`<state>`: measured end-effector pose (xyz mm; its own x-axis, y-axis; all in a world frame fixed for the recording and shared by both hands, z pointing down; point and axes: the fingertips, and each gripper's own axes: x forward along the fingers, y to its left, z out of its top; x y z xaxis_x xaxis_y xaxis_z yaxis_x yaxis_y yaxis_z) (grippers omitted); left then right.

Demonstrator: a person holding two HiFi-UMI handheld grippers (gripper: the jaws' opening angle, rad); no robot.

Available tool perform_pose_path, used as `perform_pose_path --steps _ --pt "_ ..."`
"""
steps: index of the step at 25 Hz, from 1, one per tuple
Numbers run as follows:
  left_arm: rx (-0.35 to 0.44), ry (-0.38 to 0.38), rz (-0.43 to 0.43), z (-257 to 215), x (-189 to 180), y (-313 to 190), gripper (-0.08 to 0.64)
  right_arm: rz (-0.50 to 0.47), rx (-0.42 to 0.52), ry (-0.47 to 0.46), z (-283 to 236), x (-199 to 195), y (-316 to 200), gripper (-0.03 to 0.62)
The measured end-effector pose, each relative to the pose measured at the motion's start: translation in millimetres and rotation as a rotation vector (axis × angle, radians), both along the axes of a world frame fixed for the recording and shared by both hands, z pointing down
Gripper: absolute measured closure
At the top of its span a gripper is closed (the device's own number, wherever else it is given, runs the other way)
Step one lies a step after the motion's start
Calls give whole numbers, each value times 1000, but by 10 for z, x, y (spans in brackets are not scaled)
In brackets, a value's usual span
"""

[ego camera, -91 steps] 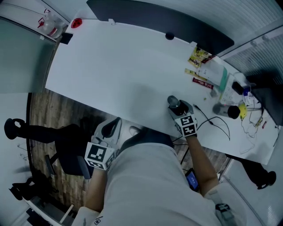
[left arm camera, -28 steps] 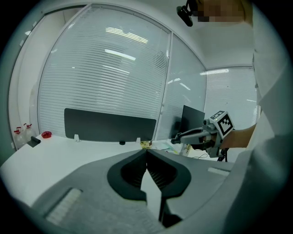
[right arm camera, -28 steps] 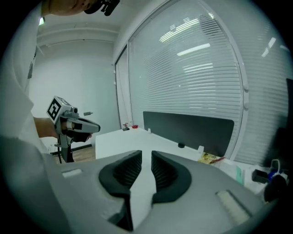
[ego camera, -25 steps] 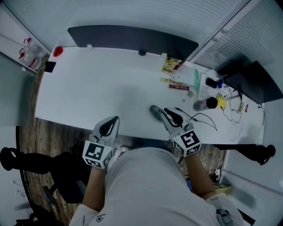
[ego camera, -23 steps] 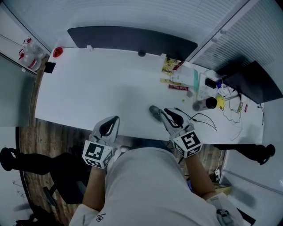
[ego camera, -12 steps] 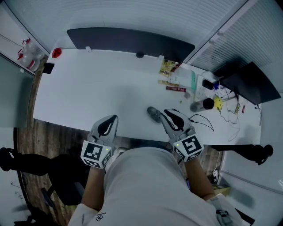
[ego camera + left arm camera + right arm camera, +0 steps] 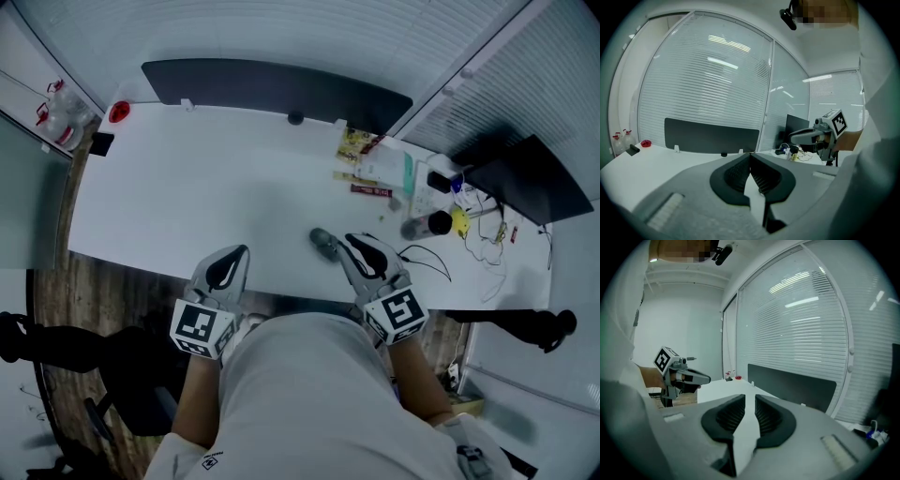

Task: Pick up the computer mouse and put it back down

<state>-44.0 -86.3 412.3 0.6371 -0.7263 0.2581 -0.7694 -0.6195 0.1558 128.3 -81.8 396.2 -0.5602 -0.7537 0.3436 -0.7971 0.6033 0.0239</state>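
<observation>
as the mouse (image 7: 324,244) lies on the white counter (image 7: 187,187) just beside the right gripper (image 7: 352,242), whose jaws stand narrowly apart and empty, it probably handles as light, stiff, smooth plastic, best pinched across its flanks. the left gripper (image 7: 240,253) has its jaws closed together, empty.

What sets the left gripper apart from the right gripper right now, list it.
The left gripper has jaws meeting at the tips; the right gripper shows a narrow gap. The left gripper is at the near edge of the table; the right gripper is beside the computer mouse. Both hold nothing.
</observation>
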Motion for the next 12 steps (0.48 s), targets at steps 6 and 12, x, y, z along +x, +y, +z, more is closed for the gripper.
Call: perform_pose_path --steps 6,12 --pt "0 -4 -8 1 -26 2 551 7 -23 9 50 16 -8 523" --pt "0 -7 -11 13 -47 9 551 5 -25 13 63 -7 -9 523"
